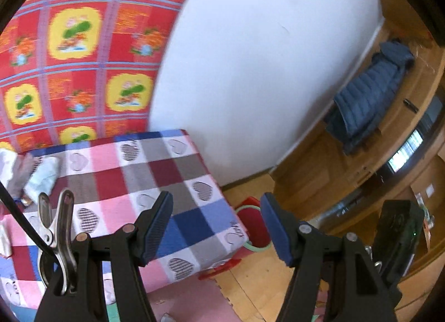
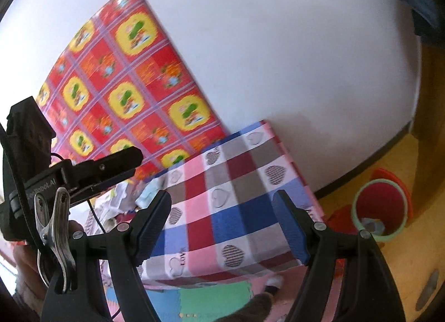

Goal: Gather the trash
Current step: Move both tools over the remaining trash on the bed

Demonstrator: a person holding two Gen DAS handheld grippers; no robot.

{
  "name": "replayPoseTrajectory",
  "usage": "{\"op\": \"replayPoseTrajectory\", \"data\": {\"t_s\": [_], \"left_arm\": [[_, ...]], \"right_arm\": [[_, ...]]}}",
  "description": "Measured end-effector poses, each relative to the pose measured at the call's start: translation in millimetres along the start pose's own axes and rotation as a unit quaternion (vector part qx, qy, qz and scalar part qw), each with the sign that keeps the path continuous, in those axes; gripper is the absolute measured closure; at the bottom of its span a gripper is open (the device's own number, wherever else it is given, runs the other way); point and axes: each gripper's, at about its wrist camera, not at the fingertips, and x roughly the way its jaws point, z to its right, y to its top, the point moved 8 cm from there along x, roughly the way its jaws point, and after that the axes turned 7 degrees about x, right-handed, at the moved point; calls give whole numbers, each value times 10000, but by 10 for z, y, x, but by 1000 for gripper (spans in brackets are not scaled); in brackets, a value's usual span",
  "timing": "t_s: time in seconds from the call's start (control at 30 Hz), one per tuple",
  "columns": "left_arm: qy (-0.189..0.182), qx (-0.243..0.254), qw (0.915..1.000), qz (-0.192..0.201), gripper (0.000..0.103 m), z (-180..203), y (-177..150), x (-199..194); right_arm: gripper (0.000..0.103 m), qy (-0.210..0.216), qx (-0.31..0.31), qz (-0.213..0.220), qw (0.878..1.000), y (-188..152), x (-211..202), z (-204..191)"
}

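Both hand-held grippers, left [image 1: 217, 227] and right [image 2: 222, 224], gape empty; red bin [image 2: 381, 208] holds scraps.

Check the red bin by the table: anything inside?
Right wrist view shows pale grey crumpled scraps at the bottom of the red bin. The gripper arm covers its near rim, so the rest of the floor inside is hidden.

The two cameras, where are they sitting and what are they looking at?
Left wrist: on the left gripper, looking down over the checked table corner; its open fingers show.
Right wrist: on the right gripper, facing the table and red bin; its open fingers and the left gripper show.
Shared: table, bin, red wall cloth, crumpled tissues.
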Motion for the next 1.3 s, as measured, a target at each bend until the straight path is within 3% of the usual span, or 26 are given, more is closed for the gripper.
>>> {"op": "replayPoseTrajectory", "data": {"t_s": [0.47,1.0,1.1,1.2,1.3], "left_arm": [[469,-668,9961,339,34,-958,13,-471],[928,-1009,9894,480,34,-2337,24,-998],[1045,-1191,9862,479,30,-2613,-79,-1123],[1271,-1563,9776,617,27,-2950,-207,-1313],[1418,-1858,9708,541,15,-3257,-373,-1438]], "right_arm": [[26,631,-374,-420,9964,-54,561,-904],[23,974,-698,-785,9897,-230,1412,-2018],[19,1087,-796,-907,9867,-318,1596,-2263],[19,1194,-900,-1028,9834,-435,1759,-2506],[19,1309,-1019,-1181,9790,-581,1907,-2749]]}}
